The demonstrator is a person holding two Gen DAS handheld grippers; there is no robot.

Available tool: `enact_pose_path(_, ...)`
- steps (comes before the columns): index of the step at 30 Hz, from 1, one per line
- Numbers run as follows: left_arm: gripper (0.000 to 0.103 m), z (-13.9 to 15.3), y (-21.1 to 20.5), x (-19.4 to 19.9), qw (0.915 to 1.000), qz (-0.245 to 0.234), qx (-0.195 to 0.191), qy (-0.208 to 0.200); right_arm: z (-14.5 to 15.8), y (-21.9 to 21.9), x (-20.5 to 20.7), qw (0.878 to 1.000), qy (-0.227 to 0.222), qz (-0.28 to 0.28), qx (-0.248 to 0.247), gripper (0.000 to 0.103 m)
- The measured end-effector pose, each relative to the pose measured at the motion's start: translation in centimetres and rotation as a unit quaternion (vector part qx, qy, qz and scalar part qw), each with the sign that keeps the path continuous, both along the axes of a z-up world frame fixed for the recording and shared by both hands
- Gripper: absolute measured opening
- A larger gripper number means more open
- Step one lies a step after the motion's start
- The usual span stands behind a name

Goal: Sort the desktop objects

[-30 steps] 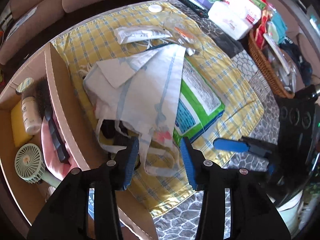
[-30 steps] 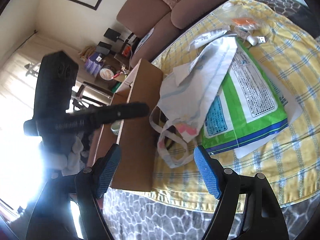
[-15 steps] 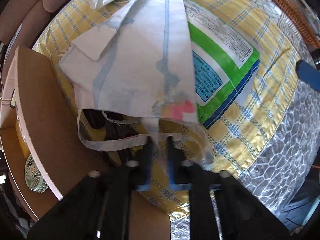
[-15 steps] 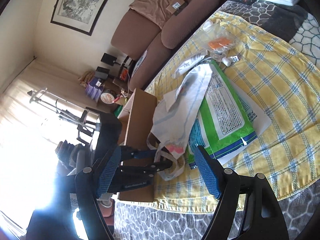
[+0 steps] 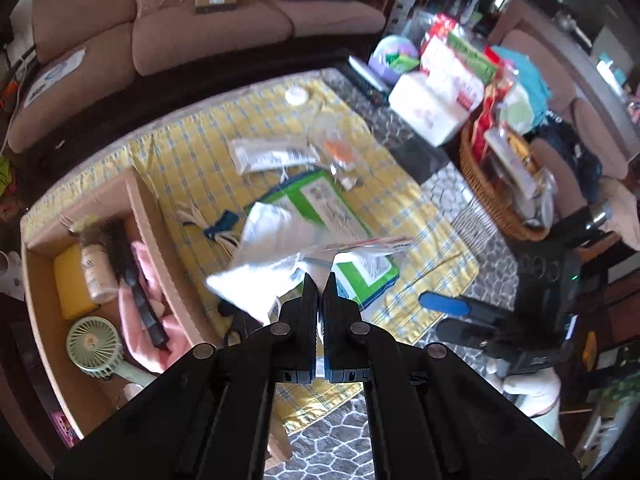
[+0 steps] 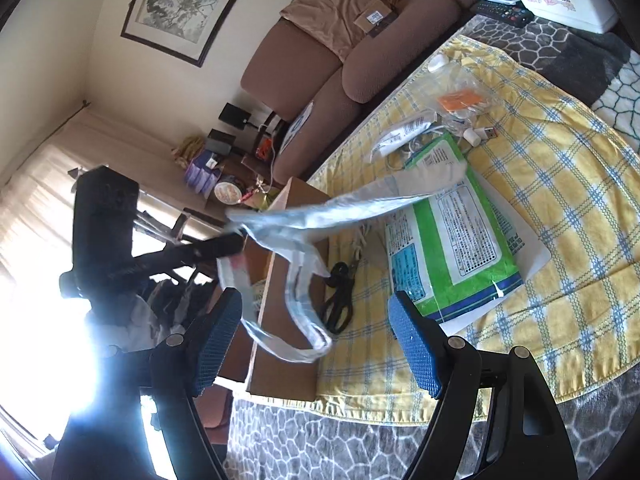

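Since a second ago the left gripper (image 5: 320, 280) has clenched on the white cloth bag (image 5: 276, 240) and lifted it off the yellow checked cloth (image 5: 200, 160); what lay flat beneath the open jaws now hangs in the air from them, and black scissors (image 6: 338, 300) and a coil of white cord (image 5: 200, 224) that the bag covered are laid bare on the cloth; in the left wrist view the bag's fabric is pinched right at the tips of the closed jaws and billows up and to the left of them, motion-blurred, above the green and white packet (image 5: 320, 208); in the right wrist view the left gripper reaches in from the left, angled downward, with the bag stretched from its tip toward the packet and the bag's handle loops (image 6: 304, 320) dangling in front of the cardboard box (image 6: 296, 248); the right gripper (image 6: 316, 344) stands released, its blue pads wide apart with nothing between them, held near the close edge of the table and pointing across it, well apart from the bag's body; left of the cloth the box holds a green handheld fan (image 5: 94, 344), a black hairbrush (image 5: 132, 276), a pink cloth (image 5: 140, 320), a small bottle (image 5: 94, 276) and a yellow sponge (image 5: 70, 284); farther along the cloth lie a white tube (image 5: 272, 154) and a clear bag with something orange (image 5: 338, 148); a wicker basket (image 5: 480, 184) sits at the far right; a brown sofa (image 5: 200, 28) stands beyond the table
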State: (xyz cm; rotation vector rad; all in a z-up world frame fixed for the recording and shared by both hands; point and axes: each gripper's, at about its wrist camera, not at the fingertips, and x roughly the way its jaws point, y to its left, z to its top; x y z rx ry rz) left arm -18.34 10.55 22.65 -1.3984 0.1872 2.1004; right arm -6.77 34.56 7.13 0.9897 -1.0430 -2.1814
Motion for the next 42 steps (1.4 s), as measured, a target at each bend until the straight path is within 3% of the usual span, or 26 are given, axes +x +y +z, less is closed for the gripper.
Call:
enact_pose_path(3,0.002,6.0,-2.9,-0.3,0.9986,0.018,0.021,0.046,0.7,-0.6,0.4,1.000,0.012,0.000,0.006,0.078)
enact_pose_path(6,0.002,10.7,-7.7,-0.4,0.9944,0.049,0.037,0.086,1.8,-1.7,1.2,0.999,0.022,-0.003,0.045,0.078)
enact_pose_path(11,0.002,13.0,-15.7,0.7,0.9887,0.094,0.017,0.116,4.6,-5.6,2.7,0.994,0.054,0.023,0.090,0.078)
enact_pose_path(15,0.002,10.3,-19.5,1.3,0.9868,0.117,-0.005,0.112,6.8,-10.1,3.4,0.989,0.078,0.062,0.114,0.078)
enact_pose_path(20,0.003,1.0,-20.4,1.6,0.9910,0.121,-0.034,0.047,7.7,-15.1,3.3,0.984,0.079,0.093,0.129,0.078)
enact_pose_path(23,0.003,-2.3,-20.5,2.0,0.9926,0.121,0.003,0.007,7.7,-17.5,3.4,0.981,0.072,0.113,0.143,0.078)
enact_pose_path(25,0.003,-2.2,-20.7,2.2,0.9916,0.123,0.039,0.002,7.8,-18.7,3.8,0.977,0.071,0.123,0.157,0.078)
enact_pose_path(32,0.003,5.7,-21.7,3.0,0.9825,0.126,0.124,0.058,8.1,-19.1,5.1,0.976,0.068,0.120,0.167,0.078)
enact_pose_path(37,0.003,11.1,-22.2,5.5,0.9767,0.126,0.131,0.115,9.6,-18.9,5.6,0.976,0.086,0.110,0.169,0.078)
enact_pose_path(42,0.003,14.3,-22.0,7.8,0.9729,0.127,0.129,0.145,13.5,-21.5,6.9,0.959,0.153,0.121,0.206,0.079)
